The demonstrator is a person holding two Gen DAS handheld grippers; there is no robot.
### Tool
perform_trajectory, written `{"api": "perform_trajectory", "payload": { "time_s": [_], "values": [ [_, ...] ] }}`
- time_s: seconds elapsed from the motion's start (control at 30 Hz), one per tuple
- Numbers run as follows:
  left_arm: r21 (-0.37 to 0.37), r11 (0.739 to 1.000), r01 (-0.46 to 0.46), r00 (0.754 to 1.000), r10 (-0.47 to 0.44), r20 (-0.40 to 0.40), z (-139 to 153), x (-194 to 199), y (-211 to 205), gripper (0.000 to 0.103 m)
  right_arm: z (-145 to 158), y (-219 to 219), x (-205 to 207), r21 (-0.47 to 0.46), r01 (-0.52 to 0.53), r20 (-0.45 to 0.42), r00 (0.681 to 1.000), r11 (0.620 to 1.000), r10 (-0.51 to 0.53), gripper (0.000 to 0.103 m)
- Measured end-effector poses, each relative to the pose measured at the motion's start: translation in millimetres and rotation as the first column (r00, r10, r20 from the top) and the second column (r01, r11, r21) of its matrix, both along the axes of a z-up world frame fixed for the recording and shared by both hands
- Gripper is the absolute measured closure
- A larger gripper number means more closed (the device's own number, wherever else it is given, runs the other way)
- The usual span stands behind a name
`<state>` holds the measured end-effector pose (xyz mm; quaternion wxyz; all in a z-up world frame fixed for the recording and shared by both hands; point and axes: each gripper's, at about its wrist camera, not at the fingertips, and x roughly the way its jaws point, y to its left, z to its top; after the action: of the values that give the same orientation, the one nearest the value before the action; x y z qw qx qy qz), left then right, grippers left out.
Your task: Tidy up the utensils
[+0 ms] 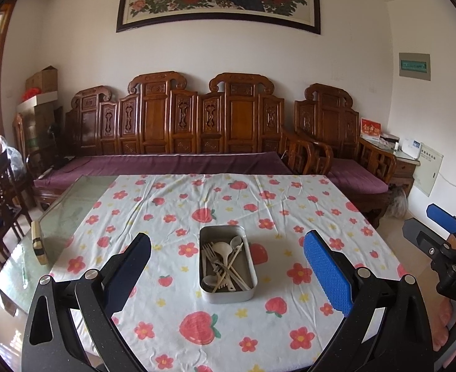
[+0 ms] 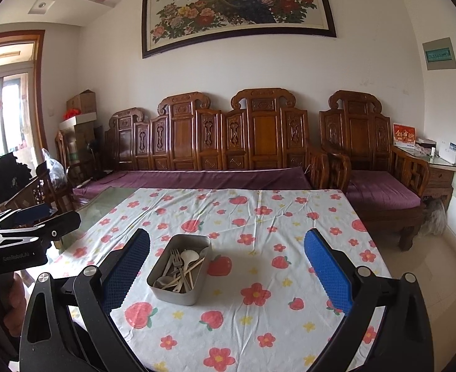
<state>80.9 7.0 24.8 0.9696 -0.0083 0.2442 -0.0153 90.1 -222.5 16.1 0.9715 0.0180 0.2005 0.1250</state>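
From the left wrist view we see our left tongs [image 1: 227, 274] spread wide, the blue-padded fingers [image 1: 327, 276] well apart with nothing between them. They hang above the near part of the desk [image 1: 73, 204], whose glass top is bare on the left and covered elsewhere by a floral tablecloth [image 1: 259, 204]. Straight ahead, between the two fingers as the camera looks, a grey metal tin [image 1: 226, 263] sits on the cloth. In it lies a loose heap of utensils [image 1: 225, 266]: pale spoons, a metal fork and what look like chopsticks, crossed over one another; the pile is too tangled for us to count. At the right edge our right tongs [image 1: 431, 226] come into view, their fingers parted and holding nothing. A small cream-and-black object [image 1: 38, 241] rests on the bare glass at the left. Behind the desk runs a carved wooden sofa [image 1: 178, 124] with a purple cushion.

From the right wrist view our right tongs [image 2: 227, 274] likewise stand wide open and empty above the cloth. The tin [image 2: 178, 271] lies ahead and slightly left, nearer the left finger, utensils [image 2: 181, 268] still piled inside. The left tongs [image 2: 42, 214] show at the left edge, held by a hand [image 2: 7, 300].
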Motion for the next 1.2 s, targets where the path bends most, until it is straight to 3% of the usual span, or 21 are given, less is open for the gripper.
{"api": "perform_trajectory", "payload": {
  "time_s": [1.2],
  "values": [
    [0.001,1.0,0.017,1.0,-0.017,0.023,2.7,-6.0,-6.0,0.008,-3.6,1.2,-1.4,0.004,0.001,-0.003,1.0,1.0,-0.001,0.003]
  ]
}}
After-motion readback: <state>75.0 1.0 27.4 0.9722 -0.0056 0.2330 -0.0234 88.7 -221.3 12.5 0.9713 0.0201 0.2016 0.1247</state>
